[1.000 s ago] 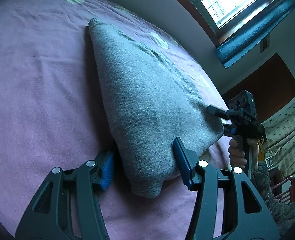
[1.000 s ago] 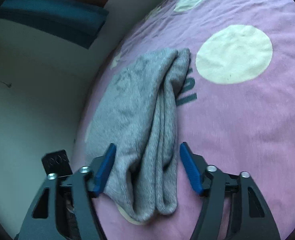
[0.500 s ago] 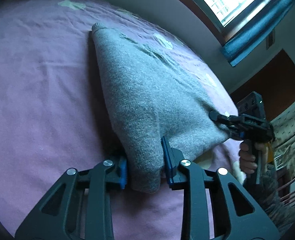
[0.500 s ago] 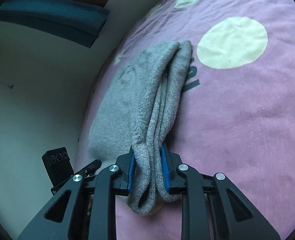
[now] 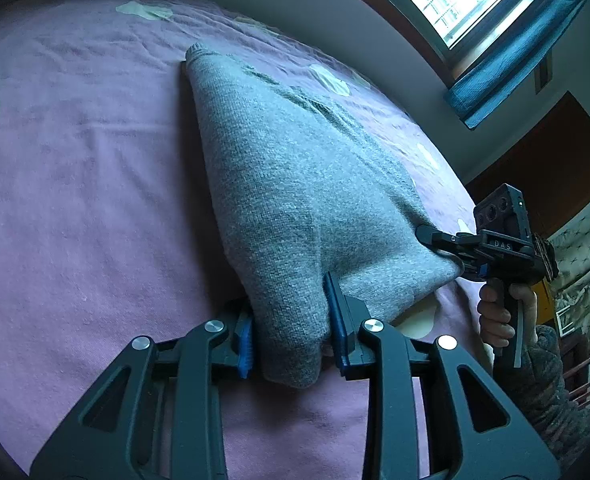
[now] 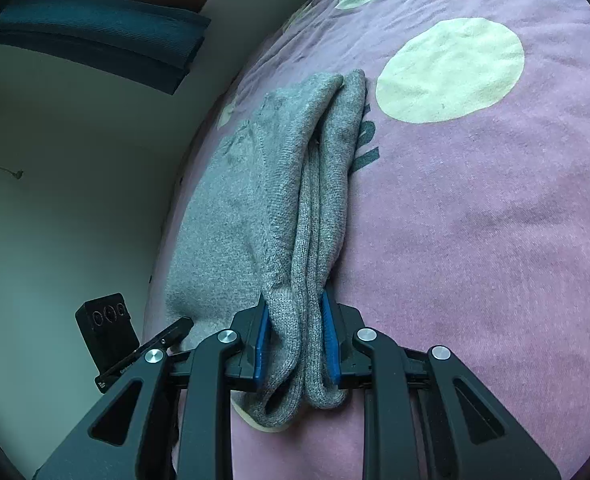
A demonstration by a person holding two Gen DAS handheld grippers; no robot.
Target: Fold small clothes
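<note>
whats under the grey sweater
The grey sweater lies on a purple bedspread with pale dots; one dot peeks out beneath it. The rest underneath is covered.

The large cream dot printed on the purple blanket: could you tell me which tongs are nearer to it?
Right. The right tongs grip the grey knitted garment beside the cream dot; the left tongs grip its other corner.

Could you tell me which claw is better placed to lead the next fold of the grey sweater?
Neither clearly. The left claw and right claw each pinch a near corner of the grey sweater on the purple blanket, so both should probably carry that edge together.
</note>
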